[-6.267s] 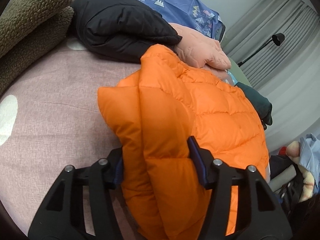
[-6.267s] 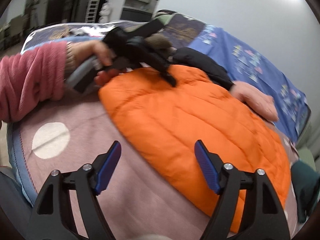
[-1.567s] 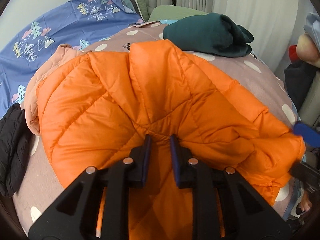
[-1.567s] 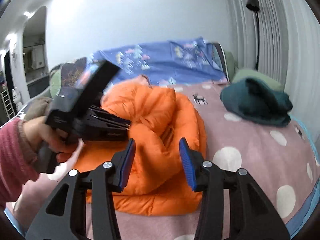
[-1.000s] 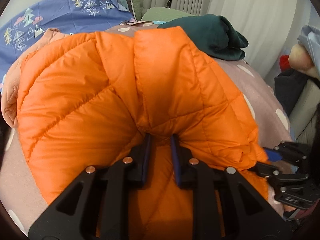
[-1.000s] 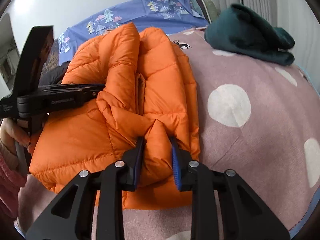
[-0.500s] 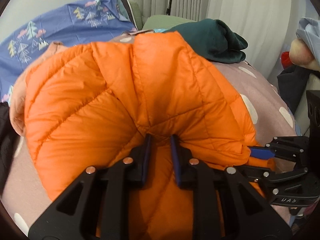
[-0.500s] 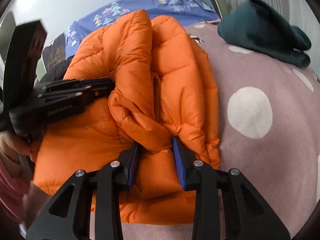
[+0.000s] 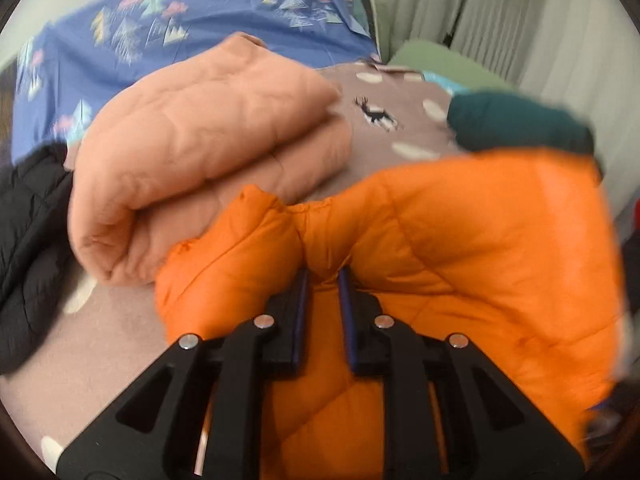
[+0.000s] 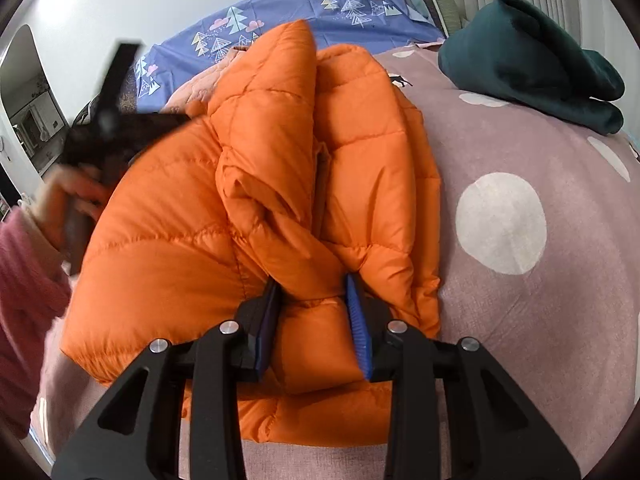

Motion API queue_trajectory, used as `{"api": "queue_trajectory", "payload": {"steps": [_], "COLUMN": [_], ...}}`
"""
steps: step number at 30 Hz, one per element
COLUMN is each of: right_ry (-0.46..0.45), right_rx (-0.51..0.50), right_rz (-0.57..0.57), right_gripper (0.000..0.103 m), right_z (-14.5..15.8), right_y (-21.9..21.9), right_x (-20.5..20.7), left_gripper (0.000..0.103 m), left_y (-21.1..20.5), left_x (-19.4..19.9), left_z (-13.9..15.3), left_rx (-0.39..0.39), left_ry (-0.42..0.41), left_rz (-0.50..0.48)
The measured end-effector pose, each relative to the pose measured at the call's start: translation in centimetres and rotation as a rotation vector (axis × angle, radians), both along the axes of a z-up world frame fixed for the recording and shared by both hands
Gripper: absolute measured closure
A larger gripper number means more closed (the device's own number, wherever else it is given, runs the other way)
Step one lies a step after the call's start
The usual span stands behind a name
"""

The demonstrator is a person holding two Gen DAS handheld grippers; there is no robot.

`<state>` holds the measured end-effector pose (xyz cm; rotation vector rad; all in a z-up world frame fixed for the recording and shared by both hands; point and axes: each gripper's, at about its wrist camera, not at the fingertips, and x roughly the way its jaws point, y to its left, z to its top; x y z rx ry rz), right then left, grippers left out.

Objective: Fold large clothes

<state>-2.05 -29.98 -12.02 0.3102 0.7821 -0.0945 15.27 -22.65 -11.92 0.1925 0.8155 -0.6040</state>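
A puffy orange jacket [image 9: 460, 240] lies bunched on the dotted mauve bed cover [image 10: 540, 320]. My left gripper [image 9: 323, 276] pinches a narrow ridge of its fabric, and its jaws are closing tighter on that ridge. In the right wrist view the orange jacket [image 10: 280, 120] is doubled lengthwise, and my right gripper [image 10: 314, 280] is shut on a thick fold at its near edge. There the left gripper [image 10: 120, 128] shows as a dark blur at the jacket's far left, held by a hand [image 10: 68, 192] with a pink sleeve [image 10: 24, 280].
A folded peach quilted garment [image 9: 208, 140] lies just beyond the jacket, with a black jacket [image 9: 28, 240] at the left. A dark green garment [image 10: 528, 64] sits at the far right. A blue tree-print sheet [image 9: 180, 28] covers the back, and curtains hang behind.
My left gripper has swung across with its pinched fold, so the jacket sits lower in its view and the peach garment shows. The right gripper has stayed put on its fold.
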Motion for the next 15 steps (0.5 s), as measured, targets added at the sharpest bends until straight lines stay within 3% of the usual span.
{"api": "queue_trajectory", "payload": {"steps": [6, 10, 12, 15], "right_ry": [0.001, -0.008, -0.018, -0.026], "right_rx": [-0.006, -0.016, 0.0, 0.035], "right_rz": [-0.006, -0.005, -0.002, 0.0], "right_gripper": [0.071, 0.071, 0.07, 0.07], "right_z": [-0.1, 0.0, 0.0, -0.1], "right_y": [0.2, 0.4, 0.4, 0.0], "right_x": [-0.1, -0.5, -0.8, -0.9], "left_gripper": [0.087, 0.09, 0.09, 0.084], "left_y": [-0.6, -1.0, -1.6, -3.4], "left_x": [-0.1, -0.6, -2.3, -4.7], "left_z": [-0.4, 2.0, 4.5, 8.5], "left_rx": [0.059, 0.095, 0.069, -0.038], "left_ry": [-0.007, -0.037, -0.085, -0.131], "left_rz": [-0.015, -0.026, -0.085, -0.238]}}
